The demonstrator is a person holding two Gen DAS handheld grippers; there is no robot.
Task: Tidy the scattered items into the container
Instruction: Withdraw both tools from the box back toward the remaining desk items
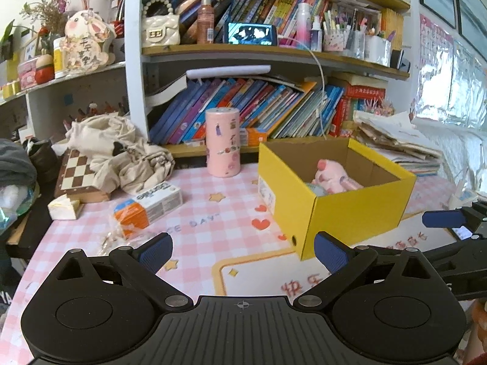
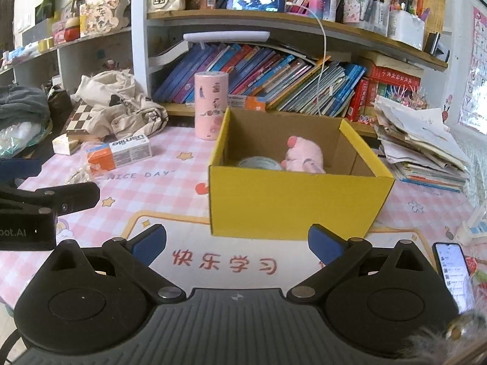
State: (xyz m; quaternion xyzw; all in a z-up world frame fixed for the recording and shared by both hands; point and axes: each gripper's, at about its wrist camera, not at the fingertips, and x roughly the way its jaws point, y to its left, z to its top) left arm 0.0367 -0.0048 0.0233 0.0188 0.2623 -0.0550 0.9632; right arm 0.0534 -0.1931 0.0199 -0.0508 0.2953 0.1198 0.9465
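Taking the yellow box (image 2: 299, 199) as the landmark and reading from left to right: far to its left, at the mat's edge, lies 1 small cream packet (image 2: 64, 143) beside the chessboard (image 2: 79, 117), with a heap of cream cloth (image 2: 121, 103) over the board. Nearer the box, still on its left, 1 orange-and-white carton (image 2: 118, 153) lies flat on the pink checked mat (image 2: 158, 188), with what looks like a crumpled clear wrapper just at its left end. Behind the box's left rear corner stands 1 pink cylinder (image 2: 211, 105), upright.

Inside the box sit 2 things: 1 pale round item (image 2: 259, 163), too hidden to name, toward the left wall, and 1 pink plush toy (image 2: 303, 155) touching it on the right. To the right of the box, a stack of papers (image 2: 423, 146) rests by the shelf, and 1 phone (image 2: 452, 273) lies at the mat's near right corner.

The left gripper (image 1: 243, 254) hovers in front of the box's near left corner, claw released and empty. The right gripper (image 2: 237, 245) hangs just before the box's front wall, likewise spread wide with nothing in it.

As a judgement, the task is partly done: 2 items are in, and the carton, the cylinder and perhaps the packet are left.
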